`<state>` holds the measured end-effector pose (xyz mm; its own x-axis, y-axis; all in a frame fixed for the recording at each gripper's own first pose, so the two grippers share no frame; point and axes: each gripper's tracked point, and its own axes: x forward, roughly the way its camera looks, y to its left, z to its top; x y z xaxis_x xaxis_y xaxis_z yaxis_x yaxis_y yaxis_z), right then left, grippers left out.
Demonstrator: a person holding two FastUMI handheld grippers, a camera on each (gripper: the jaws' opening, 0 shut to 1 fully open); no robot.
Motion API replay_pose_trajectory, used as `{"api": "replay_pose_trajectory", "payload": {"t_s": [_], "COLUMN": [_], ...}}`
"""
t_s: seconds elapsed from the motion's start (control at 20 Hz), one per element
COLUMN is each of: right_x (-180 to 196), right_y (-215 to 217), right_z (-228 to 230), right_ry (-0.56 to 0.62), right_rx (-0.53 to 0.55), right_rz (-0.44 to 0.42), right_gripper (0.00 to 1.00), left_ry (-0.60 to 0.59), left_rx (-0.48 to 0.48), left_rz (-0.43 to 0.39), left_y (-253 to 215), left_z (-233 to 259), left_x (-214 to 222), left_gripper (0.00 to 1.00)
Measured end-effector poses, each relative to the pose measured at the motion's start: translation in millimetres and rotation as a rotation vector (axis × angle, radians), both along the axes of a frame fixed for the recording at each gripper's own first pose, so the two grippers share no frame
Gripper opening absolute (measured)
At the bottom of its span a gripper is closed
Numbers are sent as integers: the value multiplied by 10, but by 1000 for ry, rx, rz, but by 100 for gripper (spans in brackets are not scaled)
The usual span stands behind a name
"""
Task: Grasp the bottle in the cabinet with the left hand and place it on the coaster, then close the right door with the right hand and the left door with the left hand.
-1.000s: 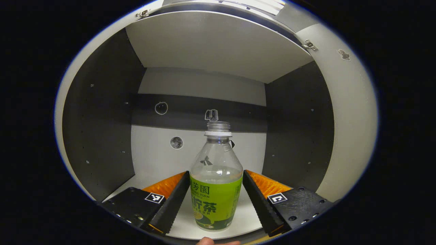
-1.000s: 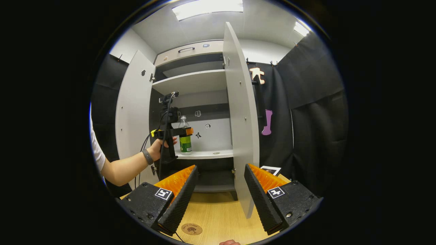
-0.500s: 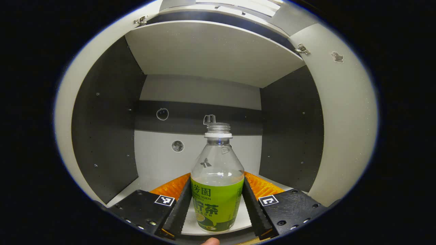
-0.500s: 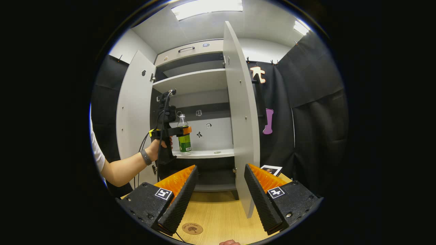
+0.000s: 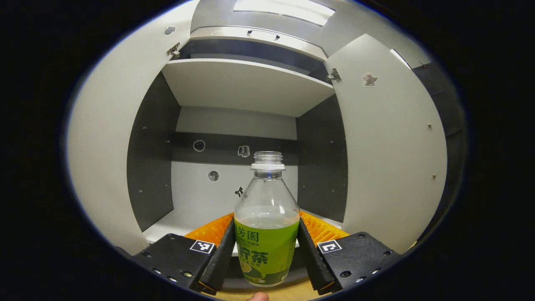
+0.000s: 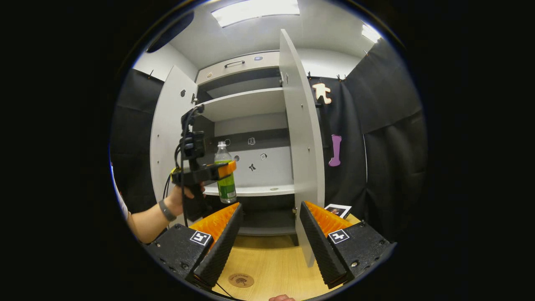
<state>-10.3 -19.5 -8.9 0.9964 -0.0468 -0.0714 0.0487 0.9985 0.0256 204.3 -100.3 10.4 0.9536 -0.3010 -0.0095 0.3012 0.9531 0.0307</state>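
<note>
I have the left gripper (image 5: 266, 259) clamped on the bottle (image 5: 266, 234), both fingers pressing its labelled lower body; in the right gripper view the bottle (image 6: 225, 179) hangs upright in front of the cabinet (image 6: 246, 104), clear of the shelf (image 6: 259, 191) and above the table (image 6: 267, 263); my right gripper (image 6: 267, 242) is spread open and holds nothing, low over the table with the coaster (image 6: 241, 280) just ahead of it. I see no cap on the neck and liquid inside, so any tilt on the way down could spill it; the label looks smooth, so a slack squeeze might let it slip; and the coaster is small, so an off-centre landing could leave the bottle rocking on its edge.
</note>
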Motion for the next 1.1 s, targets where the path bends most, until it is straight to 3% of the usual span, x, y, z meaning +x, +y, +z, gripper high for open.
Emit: {"api": "replay_pose_trajectory", "payload": {"t_s": [0.4, 0.45, 0.5, 0.85, 1.1], "right_x": [-168, -188, -200, -314, -341], "right_y": [-65, -65, -64, 28, -20], "right_z": [248, 277, 290, 389, 447], "right_ry": [-34, -36, -37, -29, -28], "right_rx": [-34, -37, -41, -65, -79], "right_rz": [-9, -10, -10, 34, 8], "right_gripper": [84, 84, 84, 84, 84], "left_ry": [52, 49, 43, -17, 40], "left_rx": [12, 16, 17, -11, 5], "left_rz": [6, 11, 19, 127, 168], "left_y": [-67, -68, -69, -54, -81], "left_z": [-696, -770, -843, -1213, -1806], "left_x": [-813, -881, -949, -1394, -1572], "left_gripper": [74, 78, 74, 74, 74]}}
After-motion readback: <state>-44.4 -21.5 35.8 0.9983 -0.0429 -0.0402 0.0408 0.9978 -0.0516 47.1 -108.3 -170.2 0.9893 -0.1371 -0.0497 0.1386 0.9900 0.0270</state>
